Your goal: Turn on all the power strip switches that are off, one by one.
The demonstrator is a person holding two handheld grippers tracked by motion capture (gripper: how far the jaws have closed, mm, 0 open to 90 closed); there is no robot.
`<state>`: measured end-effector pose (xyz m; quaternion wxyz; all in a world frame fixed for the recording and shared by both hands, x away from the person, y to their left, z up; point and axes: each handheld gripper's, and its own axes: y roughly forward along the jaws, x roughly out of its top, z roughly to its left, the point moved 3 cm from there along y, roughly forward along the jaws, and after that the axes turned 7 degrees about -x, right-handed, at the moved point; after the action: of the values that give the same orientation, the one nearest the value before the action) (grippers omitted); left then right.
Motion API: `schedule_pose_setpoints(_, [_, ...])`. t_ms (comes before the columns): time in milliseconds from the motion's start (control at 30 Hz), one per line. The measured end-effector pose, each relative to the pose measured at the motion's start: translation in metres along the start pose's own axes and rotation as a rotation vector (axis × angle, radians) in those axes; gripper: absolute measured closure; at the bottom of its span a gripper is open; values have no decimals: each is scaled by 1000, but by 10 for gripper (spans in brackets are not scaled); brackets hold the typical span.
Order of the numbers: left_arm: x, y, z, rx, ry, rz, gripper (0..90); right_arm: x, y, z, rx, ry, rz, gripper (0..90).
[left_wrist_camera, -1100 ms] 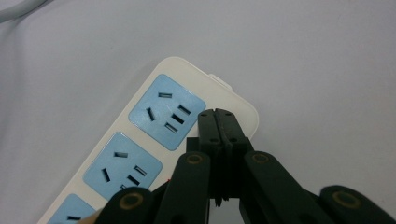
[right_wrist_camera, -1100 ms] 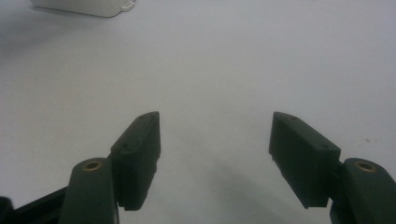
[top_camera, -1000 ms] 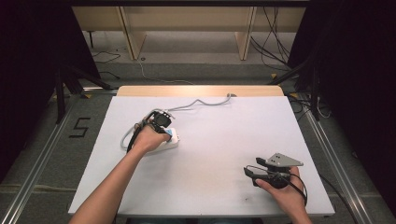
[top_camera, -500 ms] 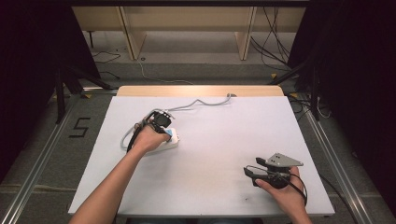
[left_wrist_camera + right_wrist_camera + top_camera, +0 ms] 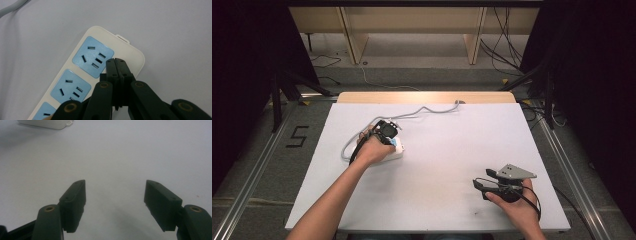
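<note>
Power strip (image 5: pixel 75 82) sits left of centre on the white table (image 5: pixel 452 150), and nothing has shifted over the last second. Left claw (image 5: pixel 117 65) stays pressed together, tips poised over the strip's end by its blue sockets. Right claw (image 5: pixel 115 195) idles spread apart, empty, well clear. Looks like a pause before pressing.

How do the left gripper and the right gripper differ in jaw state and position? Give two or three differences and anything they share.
The left gripper has its jaws shut together, while the right gripper has its jaws wide apart. The left gripper's tips are over the white power strip; the right gripper has only bare table between its jaws. In the high view, the left sits mid-table, the right near the front edge. Both have black jaws and are hand-held.
</note>
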<state>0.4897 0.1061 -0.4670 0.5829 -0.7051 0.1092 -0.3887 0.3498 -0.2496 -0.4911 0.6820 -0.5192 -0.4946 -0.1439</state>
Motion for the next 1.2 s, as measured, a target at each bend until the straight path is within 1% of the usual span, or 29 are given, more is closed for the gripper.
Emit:
schedule_pose_setpoints(133, [0,-1,1,-12,-5,-4,899,0,1,0,0,3,1,350])
schedule_pose_setpoints(200, [0,-2,3,-13,-11,-17,899,0,1,0,1,7,-1,350])
schedule_pose_setpoints(267, [0,-4,3,-24,-21,-35,898,0,1,-1,0,5,3,350])
schedule_pose_setpoints(333, [0,-5,3,-15,-15,-46,898,-1,1,-1,-1,5,2,350])
schedule_pose_setpoints(500, [1,-10,2,-18,-19,-82,897,0,1,-1,-1,5,-2,350])
schedule_pose_setpoints(633, [1,-11,2,-16,-8,-88,896,0,1,-1,-1,4,-1,350])
schedule_pose_setpoints(833, [0,-15,2,-15,0,-108,895,0,0,-2,-2,4,1,350])
schedule_pose_setpoints(900, [-1,-18,2,-12,0,-125,894,0,0,-1,-2,4,0,350])
schedule_pose_setpoints(967, [-2,-19,2,-13,5,-124,894,0,0,-1,-2,4,0,350])
schedule_pose_setpoints(1033, [-2,-20,2,-14,-5,-138,893,0,0,-1,-2,4,0,350])
schedule_pose_setpoints(1067, [-3,-21,3,-12,2,-139,893,0,0,-1,-2,4,0,350])
schedule_pose_setpoints(1100, [-3,-21,3,-11,0,-144,869,0,0,-2,-2,3,2,350])
schedule_pose_setpoints(1200, [-3,-22,3,-11,-10,-148,869,0,0,-2,-2,4,1,350])
